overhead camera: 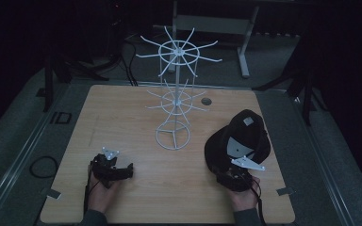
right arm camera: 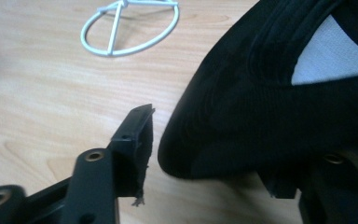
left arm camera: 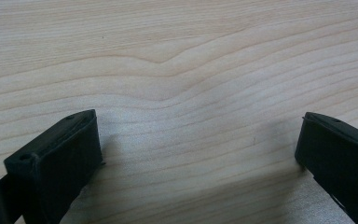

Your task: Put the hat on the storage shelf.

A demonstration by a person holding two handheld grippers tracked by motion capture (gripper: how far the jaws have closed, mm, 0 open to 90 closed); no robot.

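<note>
Cap: black, lying on the bench at lower right of the high view, brim toward the bottom edge, a pale lining or label showing inside. In the right gripper view it takes up the right half of the frame, brim curving down between the jaws.

Right tongs: at the cap's near edge, lower right of the high view, held in a hand. Jaws stand apart; the left one sits just beside the brim with a sliver of bench between, the right one is partly hidden beneath the fabric. Whether that one touches the cap cannot be told.

Left tongs: lower left of the high view, low over bare wood, well apart from the cap. Jaws wide apart with nothing between them.

Rack: white wire stand, upper centre of the high view, two tiers of radiating hooks, all bare, on a ring base. Near the cap, to its left.

Step in hand, as judged: taking hold of the cap by the brim; grip not yet closed.

Next move calls for: closing the jaws on the brim, lifting clear of the bench, then carrying up and left to a free hook, likely.
</note>
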